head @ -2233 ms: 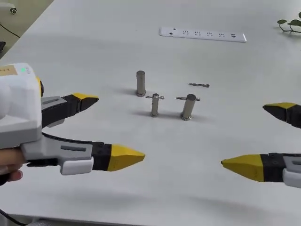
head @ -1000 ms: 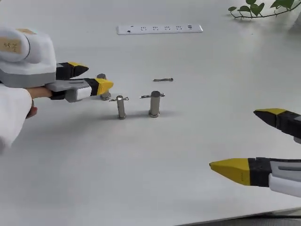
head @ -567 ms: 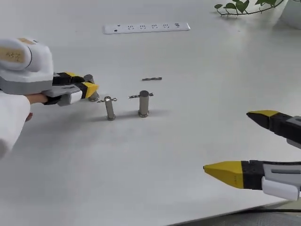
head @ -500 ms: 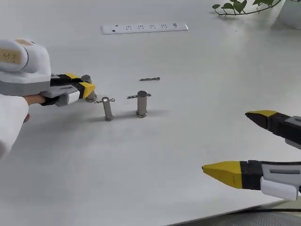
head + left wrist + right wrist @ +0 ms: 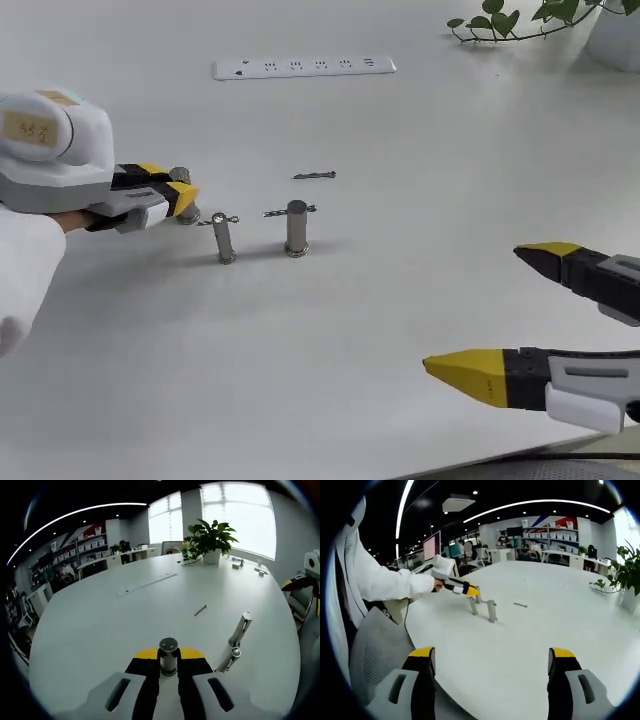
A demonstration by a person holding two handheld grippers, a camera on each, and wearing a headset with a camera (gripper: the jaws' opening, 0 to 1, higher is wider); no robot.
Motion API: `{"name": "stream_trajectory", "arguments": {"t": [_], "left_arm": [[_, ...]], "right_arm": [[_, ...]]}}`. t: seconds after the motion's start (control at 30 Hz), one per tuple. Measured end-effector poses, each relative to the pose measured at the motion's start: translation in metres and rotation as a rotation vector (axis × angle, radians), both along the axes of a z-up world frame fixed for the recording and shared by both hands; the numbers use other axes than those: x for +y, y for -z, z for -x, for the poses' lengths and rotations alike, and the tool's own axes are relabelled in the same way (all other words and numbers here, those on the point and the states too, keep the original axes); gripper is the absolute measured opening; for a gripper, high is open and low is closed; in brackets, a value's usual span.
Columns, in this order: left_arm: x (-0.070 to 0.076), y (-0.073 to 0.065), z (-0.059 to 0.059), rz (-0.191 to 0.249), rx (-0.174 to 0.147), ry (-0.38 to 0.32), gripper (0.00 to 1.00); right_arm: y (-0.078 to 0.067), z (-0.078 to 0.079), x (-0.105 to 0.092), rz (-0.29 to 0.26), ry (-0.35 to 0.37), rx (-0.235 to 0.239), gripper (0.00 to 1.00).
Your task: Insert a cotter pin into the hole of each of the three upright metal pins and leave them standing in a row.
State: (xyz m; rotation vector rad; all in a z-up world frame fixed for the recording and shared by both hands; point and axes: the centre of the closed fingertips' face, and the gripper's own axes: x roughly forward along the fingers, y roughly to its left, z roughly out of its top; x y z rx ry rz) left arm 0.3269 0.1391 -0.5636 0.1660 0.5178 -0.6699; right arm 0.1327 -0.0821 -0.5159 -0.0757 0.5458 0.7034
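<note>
Clamps the yellow-tipped left tool (image 5: 178,186) shut on a plain grey cylindrical metal pin (image 5: 168,656). Shows that pin upright between the closed jaws in the left gripper view, with no cotter through it. Places it at the left end of the group in the head view, near its neighbours but set back from their line. Cannot tell whether its base touches the white surface (image 5: 330,340). Holds the yellow-tipped right tool (image 5: 470,308) empty, jaws wide apart, low at the near right and well apart from the pins.

Reads as two of three done. Finds a thin grey metal pin (image 5: 223,240) and a thicker grey metal pin (image 5: 296,230) standing side by side. Carries an inserted wire cotter (image 5: 228,219) across the top of the first and a second inserted cotter (image 5: 276,212) across the top of the other. Leaves one pin to do: a loose thin wire cotter pin (image 5: 314,175) lies flat just behind the pair, touching neither, probably meant for the clamped pin. Leaves the row to straighten as well.

Hides the lower shaft of the clamped pin, and any hole in it, behind the jaws. Cuts off the right tool's body at the frame edge. Renders the cotters too small to judge how far through they sit. Beyond, shows a white power strip (image 5: 305,67) and a green leafy plant (image 5: 497,20).
</note>
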Motion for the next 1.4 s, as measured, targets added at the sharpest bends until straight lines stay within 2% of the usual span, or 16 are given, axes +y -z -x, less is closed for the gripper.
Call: {"name": "stream_trajectory", "arguments": {"t": [0.13,0.2,0.23,0.27,0.33,0.37,0.47,0.57,0.6,0.63,0.67,0.8,0.93,1.17,1.23,1.4], "left_arm": [[0.006,-0.015,-0.001,0.003,-0.032,0.004,0.09],[0.009,-0.027,0.0,0.02,-0.045,-0.011,0.09],[0.009,-0.037,0.001,0.014,-0.071,0.006,0.09],[0.008,-0.043,0.004,0.014,-0.079,0.013,0.09],[0.006,-0.06,0.014,0.024,-0.099,0.027,0.09],[0.003,-0.07,0.022,0.022,-0.123,0.044,0.09],[-0.002,-0.082,0.032,0.024,-0.145,0.077,0.09],[-0.013,-0.096,0.048,0.02,-0.191,0.153,0.09],[-0.015,-0.098,0.051,0.027,-0.192,0.16,0.09],[-0.023,-0.103,0.062,0.046,-0.191,0.2,0.09],[-0.025,-0.104,0.066,0.05,-0.192,0.212,0.09],[-0.039,-0.104,0.084,0.067,-0.179,0.259,0.09],[-0.055,-0.095,0.101,0.07,-0.152,0.306,0.09],[-0.077,-0.067,0.122,0.07,-0.089,0.353,0.09],[-0.082,-0.059,0.126,0.047,-0.092,0.359,0.09],[-0.092,-0.046,0.134,0.052,-0.064,0.389,0.09]], "right_arm": [[-0.002,-0.001,0.0,-0.006,0.001,-0.003,0.9],[-0.001,-0.001,0.0,-0.002,-0.007,-0.002,0.9],[0.0,-0.001,0.001,0.001,-0.013,0.0,0.9],[0.0,-0.001,0.001,0.004,-0.015,0.0,0.9],[0.0,-0.002,0.001,0.006,-0.02,-0.001,0.9],[0.001,-0.002,0.001,0.006,-0.022,-0.002,0.9],[0.001,-0.003,0.001,0.011,-0.028,-0.002,0.9],[0.001,-0.004,0.001,0.012,-0.034,-0.002,0.9],[0.001,-0.003,0.001,0.012,-0.034,-0.003,0.9],[0.001,-0.004,0.001,0.012,-0.034,-0.004,0.9],[0.0,-0.004,0.001,0.01,-0.034,-0.005,0.9],[0.001,-0.003,0.002,0.014,-0.038,-0.004,0.91],[0.004,-0.001,0.003,0.02,-0.043,0.005,0.91],[0.005,0.001,0.002,0.023,-0.039,0.012,0.9],[0.006,0.002,0.002,0.024,-0.038,0.016,0.9],[0.009,0.002,0.001,0.028,-0.041,0.023,0.9]]}}
